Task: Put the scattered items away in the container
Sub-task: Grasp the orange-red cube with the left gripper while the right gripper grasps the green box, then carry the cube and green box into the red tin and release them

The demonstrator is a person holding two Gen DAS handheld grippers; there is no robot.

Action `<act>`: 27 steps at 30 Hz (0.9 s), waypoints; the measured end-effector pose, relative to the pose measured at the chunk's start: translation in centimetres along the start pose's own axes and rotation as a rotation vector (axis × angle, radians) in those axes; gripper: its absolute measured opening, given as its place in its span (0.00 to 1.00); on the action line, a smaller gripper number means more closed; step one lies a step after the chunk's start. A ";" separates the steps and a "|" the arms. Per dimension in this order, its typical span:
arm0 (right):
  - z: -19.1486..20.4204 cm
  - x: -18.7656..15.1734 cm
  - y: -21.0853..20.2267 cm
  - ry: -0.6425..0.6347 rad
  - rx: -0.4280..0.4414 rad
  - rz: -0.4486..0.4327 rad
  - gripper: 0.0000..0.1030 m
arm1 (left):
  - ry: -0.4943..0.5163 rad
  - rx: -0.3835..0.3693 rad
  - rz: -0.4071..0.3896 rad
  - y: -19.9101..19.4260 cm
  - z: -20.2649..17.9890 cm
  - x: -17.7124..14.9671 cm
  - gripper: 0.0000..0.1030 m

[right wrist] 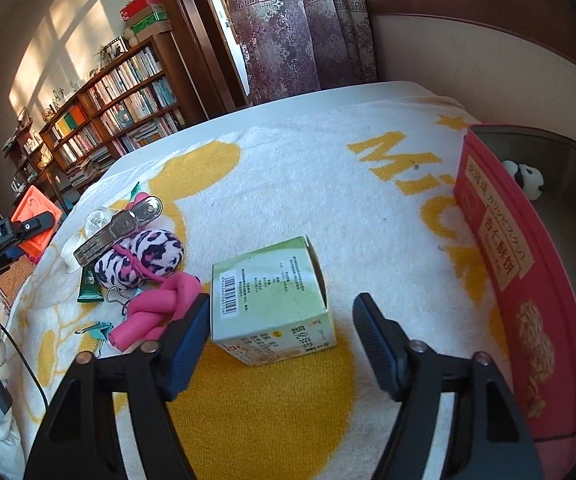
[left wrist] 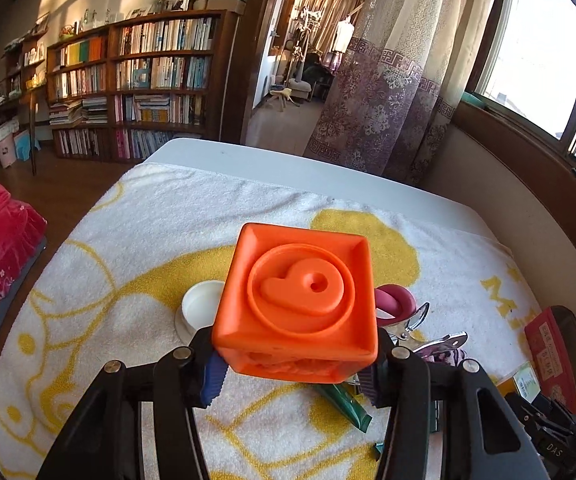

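The left gripper (left wrist: 294, 376) clamps an orange cube (left wrist: 298, 304) and holds it above the yellow-and-white towel (left wrist: 147, 232). The right gripper (right wrist: 283, 332) stands with its jaws apart around a small green carton (right wrist: 273, 304) lying on the towel, one pad at its edge, the other clear. The red tin (right wrist: 520, 280) sits just right of it, a panda figure (right wrist: 526, 178) inside.
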State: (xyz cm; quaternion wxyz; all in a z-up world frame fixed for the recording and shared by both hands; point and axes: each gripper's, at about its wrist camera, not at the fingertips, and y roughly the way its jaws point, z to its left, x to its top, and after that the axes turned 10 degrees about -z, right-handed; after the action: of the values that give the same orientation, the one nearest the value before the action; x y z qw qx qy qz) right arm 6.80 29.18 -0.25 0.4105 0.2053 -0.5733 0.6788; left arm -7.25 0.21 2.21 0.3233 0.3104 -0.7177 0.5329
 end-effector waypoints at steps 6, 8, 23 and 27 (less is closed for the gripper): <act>0.2 -0.1 -1.0 -0.007 0.008 -0.043 0.57 | 0.020 -0.021 0.008 -0.1 -1.1 -0.4 0.53; 0.5 -0.1 -1.5 -0.022 0.004 -0.066 0.57 | 0.023 -0.028 0.007 -0.2 -1.3 -0.5 0.53; -2.1 1.5 -8.5 0.028 -0.216 -0.395 0.57 | 0.059 -0.056 -0.021 -1.8 -3.4 -0.7 0.53; -4.9 1.5 -10.8 0.090 -0.283 -0.445 0.57 | 0.064 -0.055 -0.001 -1.8 -4.1 -1.3 0.53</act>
State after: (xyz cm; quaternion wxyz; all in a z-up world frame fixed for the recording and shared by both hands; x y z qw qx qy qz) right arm 15.42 34.36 6.17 0.5993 0.2363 -0.5842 0.4937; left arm -4.57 3.84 3.10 0.3547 0.2848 -0.7212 0.5224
